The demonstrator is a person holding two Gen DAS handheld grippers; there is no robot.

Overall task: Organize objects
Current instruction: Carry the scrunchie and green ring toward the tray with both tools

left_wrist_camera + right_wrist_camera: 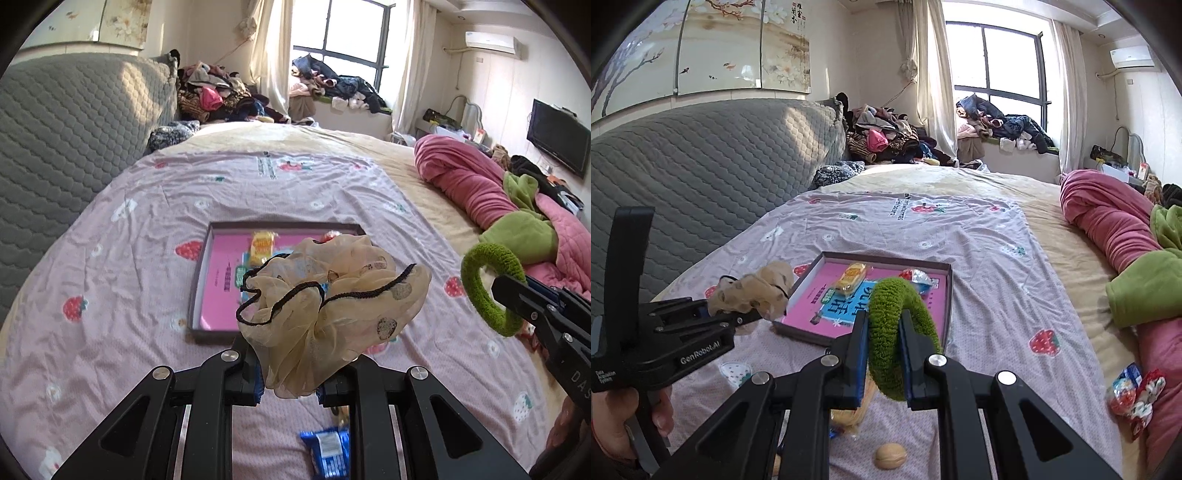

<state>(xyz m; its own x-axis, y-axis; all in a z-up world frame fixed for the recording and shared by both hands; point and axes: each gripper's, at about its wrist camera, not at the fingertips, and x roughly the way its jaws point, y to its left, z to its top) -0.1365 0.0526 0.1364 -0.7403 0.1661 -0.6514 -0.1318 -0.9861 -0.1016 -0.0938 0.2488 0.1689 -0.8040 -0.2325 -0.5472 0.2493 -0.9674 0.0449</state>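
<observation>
My left gripper (290,384) is shut on a sheer beige scrunchie (332,295) with dark trim and spots, held above the bed. It also shows at the left of the right wrist view, where the left gripper (750,317) holds the beige scrunchie (757,291) beside the box. My right gripper (884,362) is shut on a fuzzy green hair tie (894,332); in the left wrist view the green hair tie (487,288) hangs from the right gripper (517,302) at the right. A shallow dark box with a pink floor (945,295) lies ahead, holding a yellow snack packet (851,278) and other wrapped snacks.
The bed carries a lilac strawberry-print sheet (110,258). A blue snack packet (327,454) lies under my left gripper. A walnut (890,456) and wrapped sweets (1134,395) lie near my right gripper. Pink and green blankets (1126,258) are bunched at the right; a grey quilted headboard (701,177) stands left.
</observation>
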